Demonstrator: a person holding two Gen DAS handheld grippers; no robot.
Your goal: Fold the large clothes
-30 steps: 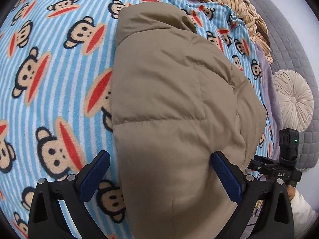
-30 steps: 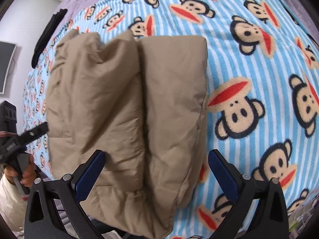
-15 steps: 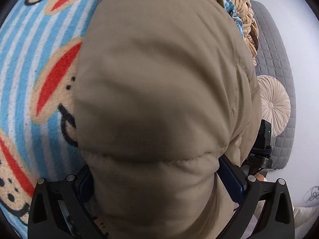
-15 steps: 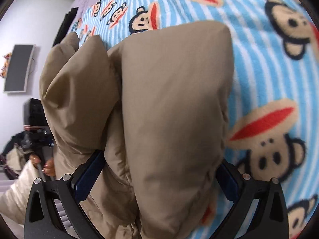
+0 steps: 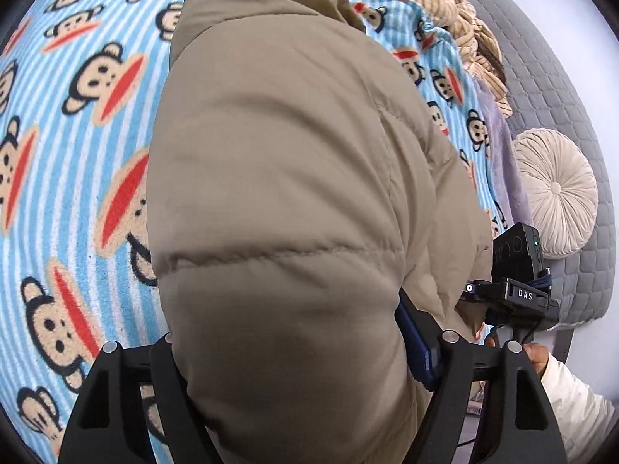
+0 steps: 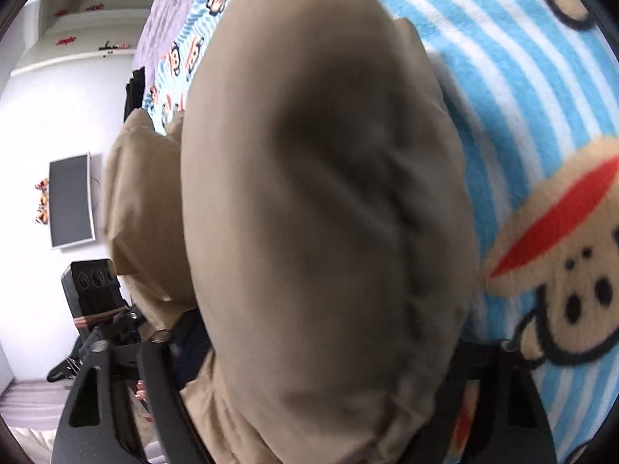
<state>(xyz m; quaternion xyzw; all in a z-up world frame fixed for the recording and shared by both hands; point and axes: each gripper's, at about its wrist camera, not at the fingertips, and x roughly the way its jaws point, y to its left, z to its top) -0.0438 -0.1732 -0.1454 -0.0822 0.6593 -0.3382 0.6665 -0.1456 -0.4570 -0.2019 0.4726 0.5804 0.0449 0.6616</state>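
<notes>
Close up, filling both views: tan puffer jacket (image 5: 278, 193), folded into a thick bundle on the monkey-print blanket (image 5: 77, 147) with blue and white stripes.

Left gripper (image 5: 294, 352): arms wide on either side of the bundle's near end, padded fabric bulging up between them, blue pad of the right finger (image 5: 416, 344) pressed against the jacket's side; left finger pad hidden under the fabric. Clamped around the jacket, by the look of it.

Right gripper (image 6: 317, 379): likewise astride the near end of the bundle, both pads buried in cloth, dark frame visible low on each side. Closed on the jacket as well.

Far right in the left view: round cream cushion (image 5: 553, 193) against a grey quilted headboard (image 5: 541, 89), striped beige clothes (image 5: 437, 4) heaped at the far edge. Far left in the right view: dark wall screen (image 6: 71, 201).
</notes>
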